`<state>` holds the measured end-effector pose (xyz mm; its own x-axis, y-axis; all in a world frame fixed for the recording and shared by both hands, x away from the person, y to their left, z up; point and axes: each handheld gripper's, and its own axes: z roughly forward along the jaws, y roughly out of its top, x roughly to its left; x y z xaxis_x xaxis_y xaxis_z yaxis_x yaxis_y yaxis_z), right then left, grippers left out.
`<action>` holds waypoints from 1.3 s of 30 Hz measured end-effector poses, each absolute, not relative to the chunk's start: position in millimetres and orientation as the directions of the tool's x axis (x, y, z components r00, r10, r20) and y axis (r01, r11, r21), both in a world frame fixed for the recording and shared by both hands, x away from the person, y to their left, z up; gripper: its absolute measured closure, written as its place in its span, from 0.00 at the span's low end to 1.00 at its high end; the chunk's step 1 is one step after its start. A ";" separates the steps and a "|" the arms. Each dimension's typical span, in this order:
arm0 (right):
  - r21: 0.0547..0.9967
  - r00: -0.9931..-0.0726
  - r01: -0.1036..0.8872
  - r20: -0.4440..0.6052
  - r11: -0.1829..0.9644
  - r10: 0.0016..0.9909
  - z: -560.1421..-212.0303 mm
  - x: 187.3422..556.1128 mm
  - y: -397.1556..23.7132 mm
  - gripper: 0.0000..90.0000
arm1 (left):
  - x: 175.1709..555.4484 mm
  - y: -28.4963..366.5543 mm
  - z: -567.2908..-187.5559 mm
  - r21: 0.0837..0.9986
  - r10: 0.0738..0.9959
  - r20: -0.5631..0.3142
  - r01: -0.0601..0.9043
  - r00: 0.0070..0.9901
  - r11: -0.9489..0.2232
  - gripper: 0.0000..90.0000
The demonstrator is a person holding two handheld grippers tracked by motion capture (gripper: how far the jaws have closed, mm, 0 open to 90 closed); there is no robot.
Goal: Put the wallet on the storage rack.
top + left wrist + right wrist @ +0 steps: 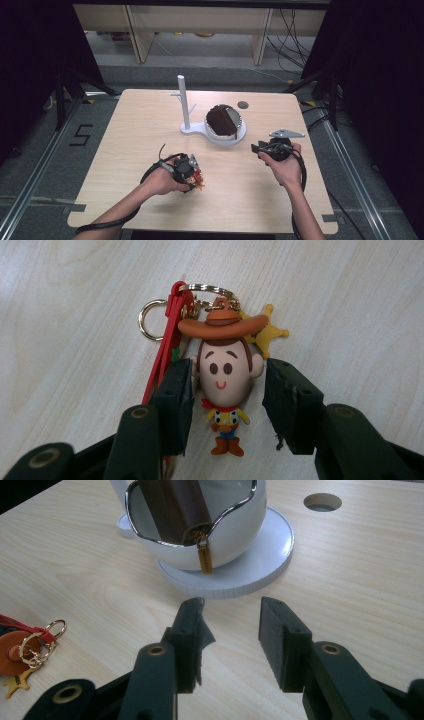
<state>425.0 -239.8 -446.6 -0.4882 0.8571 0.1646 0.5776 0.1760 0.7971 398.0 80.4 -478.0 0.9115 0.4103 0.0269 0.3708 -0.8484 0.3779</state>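
A cowboy-figure keychain [225, 375] with a brown hat, a yellow star, a red strap [165, 350] and gold rings lies on the wooden table. My left gripper [227, 372] points down over it, one pad on each side of the figure's head, close by the ears without clearly pressing. In the high view that gripper [192, 175] sits at front centre-left over the keychain [199, 181]. My right gripper [256, 147] hovers right of centre, open and holding nothing, aimed at the white bowl stand [240, 575]. The keychain [25, 650] lies at that view's left edge.
The white stand [227, 137] has an upright post [182, 100] with pegs and a bowl holding a brown leather piece [222, 120] with a gold tag [205, 557]. A round hole [243, 104] lies behind it. Dark curtains and floor rails flank the table.
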 end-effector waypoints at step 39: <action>0.793 -0.502 0.575 0.149 0.200 0.852 -449.9 424.9 -242.4 0.68 | 396.6 77.8 -479.2 0.352 0.425 0.040 0.385 0.904 -0.853 0.71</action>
